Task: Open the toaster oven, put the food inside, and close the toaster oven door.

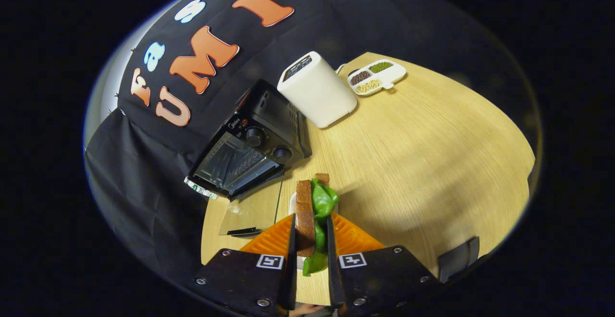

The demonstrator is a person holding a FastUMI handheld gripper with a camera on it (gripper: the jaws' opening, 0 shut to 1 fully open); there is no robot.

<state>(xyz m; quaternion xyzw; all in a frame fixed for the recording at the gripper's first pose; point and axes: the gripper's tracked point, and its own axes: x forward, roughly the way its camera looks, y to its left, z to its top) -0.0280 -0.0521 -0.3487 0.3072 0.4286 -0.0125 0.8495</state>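
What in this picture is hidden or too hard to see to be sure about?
- Sandwich: its lower part, hidden between the gripper fingers closed on it.
- White plate under it: mostly covered by sandwich and fingers.
- Toaster oven: interior dark, racks unclear behind its open glass door.
- Divided dish: contents too small to identify.
- White appliance: top panel unreadable.

A sandwich (pixel 310 211) of brown bread and green lettuce is standing on edge, pinched between the gripper's (pixel 311 221) two fingers above the table. Beyond it to the left, the black oven (pixel 252 149) is sitting with its glass door (pixel 250 213) lying open, flat.
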